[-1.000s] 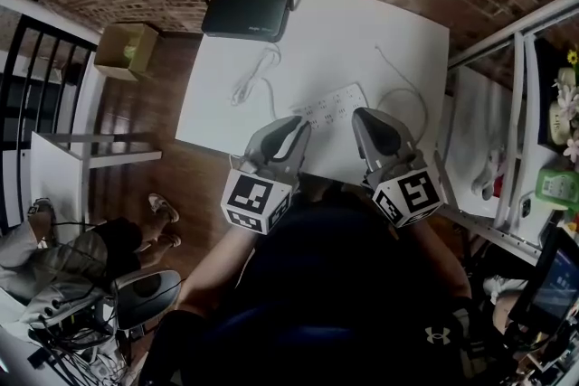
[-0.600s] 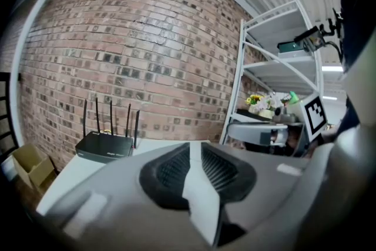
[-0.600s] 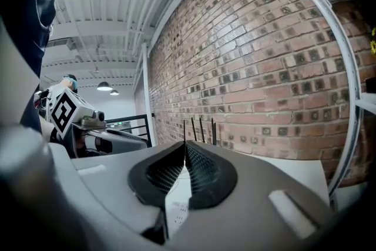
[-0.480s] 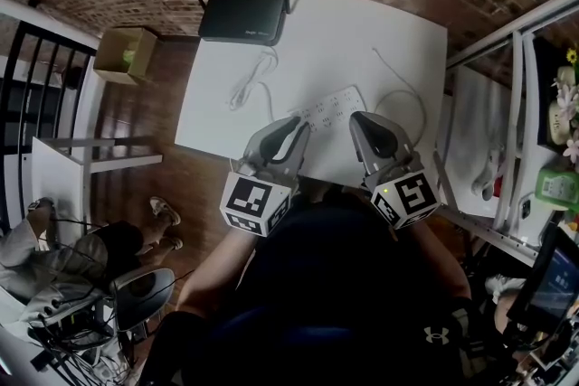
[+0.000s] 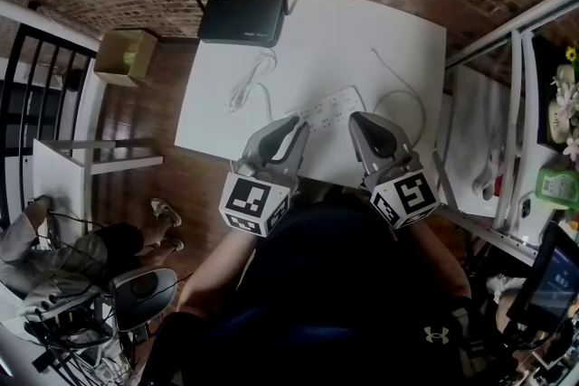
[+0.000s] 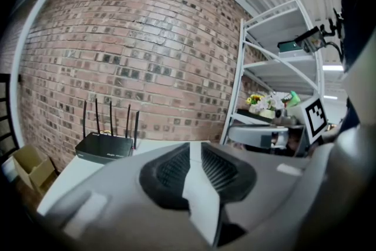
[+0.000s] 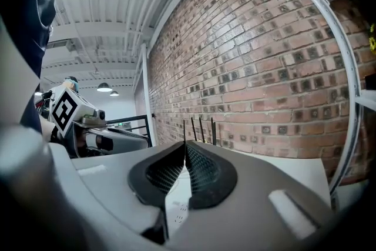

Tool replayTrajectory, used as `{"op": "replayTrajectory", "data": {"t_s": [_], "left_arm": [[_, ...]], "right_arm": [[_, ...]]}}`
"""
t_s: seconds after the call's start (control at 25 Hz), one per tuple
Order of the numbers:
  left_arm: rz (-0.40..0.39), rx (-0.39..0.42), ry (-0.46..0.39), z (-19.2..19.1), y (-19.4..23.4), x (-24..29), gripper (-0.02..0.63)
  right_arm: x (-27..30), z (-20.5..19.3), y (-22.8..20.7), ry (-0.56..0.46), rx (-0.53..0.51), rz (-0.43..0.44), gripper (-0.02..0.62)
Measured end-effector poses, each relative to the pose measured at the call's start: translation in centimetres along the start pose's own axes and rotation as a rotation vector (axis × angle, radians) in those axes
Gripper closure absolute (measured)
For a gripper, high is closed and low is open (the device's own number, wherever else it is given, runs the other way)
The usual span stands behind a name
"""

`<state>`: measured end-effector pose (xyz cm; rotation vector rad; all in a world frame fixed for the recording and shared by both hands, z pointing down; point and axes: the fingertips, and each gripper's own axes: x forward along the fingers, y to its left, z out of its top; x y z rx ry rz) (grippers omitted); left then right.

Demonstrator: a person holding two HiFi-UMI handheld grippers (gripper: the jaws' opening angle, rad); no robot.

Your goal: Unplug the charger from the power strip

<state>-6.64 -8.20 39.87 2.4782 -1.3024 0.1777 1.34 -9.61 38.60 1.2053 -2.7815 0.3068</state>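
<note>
A white power strip (image 5: 328, 108) lies slantwise on the white table (image 5: 362, 32), just beyond both grippers. It also shows low between the right jaws as the power strip (image 7: 176, 213). A white cable (image 5: 246, 84) loops left of the strip and runs toward its left end. I cannot make out the charger's body. My left gripper (image 5: 299, 124) hovers at the strip's near left end, its jaws a narrow gap apart with nothing between them. My right gripper (image 5: 355, 117) hovers at the strip's near right end. Its pads meet at the tip and hold nothing.
A black router (image 5: 242, 17) with several antennas stands at the table's far edge, also seen as the router (image 6: 106, 147). A thin white cord (image 5: 404, 89) curls right of the strip. A metal shelf rack (image 5: 516, 131) stands right, a cardboard box (image 5: 125, 51) left, a brick wall (image 7: 276, 67) behind.
Both grippers stay where they were. The head view has shifted slightly, and the person at the lower left has moved a little.
</note>
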Motion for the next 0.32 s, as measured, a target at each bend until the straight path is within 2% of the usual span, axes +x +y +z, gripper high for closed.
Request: {"op": "replayTrajectory", "data": {"t_s": [0.32], "left_arm": [[0.002, 0.001, -0.002, -0.21, -0.14, -0.28, 0.546]], "right_arm": [[-0.33, -0.13, 0.17, -0.001, 0.000, -0.005, 0.581]]}}
